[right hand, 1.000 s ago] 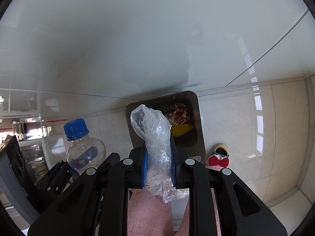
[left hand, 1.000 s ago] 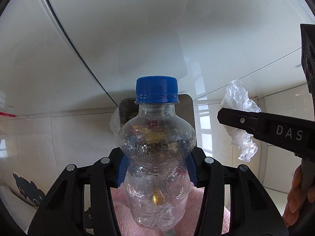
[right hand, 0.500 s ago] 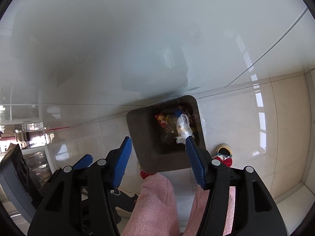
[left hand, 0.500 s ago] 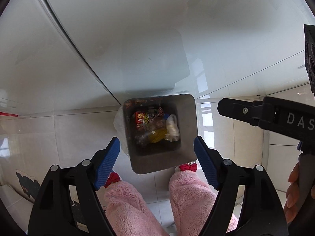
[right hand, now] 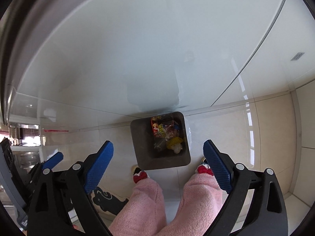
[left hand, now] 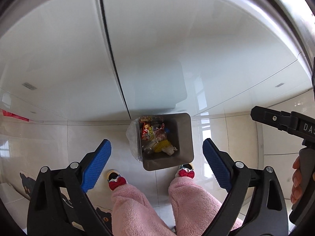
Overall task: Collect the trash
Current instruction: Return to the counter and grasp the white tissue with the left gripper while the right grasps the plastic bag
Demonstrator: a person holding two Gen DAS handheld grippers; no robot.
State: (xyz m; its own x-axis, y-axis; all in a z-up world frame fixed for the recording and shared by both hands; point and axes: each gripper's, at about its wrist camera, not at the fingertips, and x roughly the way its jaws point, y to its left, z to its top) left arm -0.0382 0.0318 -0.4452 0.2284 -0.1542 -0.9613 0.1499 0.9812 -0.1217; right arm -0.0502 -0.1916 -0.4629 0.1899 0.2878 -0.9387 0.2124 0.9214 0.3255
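Observation:
A grey square trash bin [left hand: 185,137] stands on the tiled floor against a white cabinet; it also shows in the right wrist view [right hand: 141,143]. Inside lie colourful wrappers [left hand: 151,133], a clear bottle and crumpled plastic [left hand: 170,149]. My left gripper [left hand: 156,165] is open and empty, held high above the bin. My right gripper [right hand: 158,166] is open and empty, also high above the bin. The right gripper's black finger [left hand: 275,118] shows at the right edge of the left wrist view.
The person's pink fleece legs [left hand: 133,206] and slippers with red bows [left hand: 186,174] stand just in front of the bin. A white cabinet front [left hand: 157,49] rises behind it. A cat-pattern mat [right hand: 106,198] lies at the lower left.
One second ago the left gripper held a blue-capped bottle and the right a plastic bag. Both opened and the items fell into the bin. Both grippers have since risen higher.

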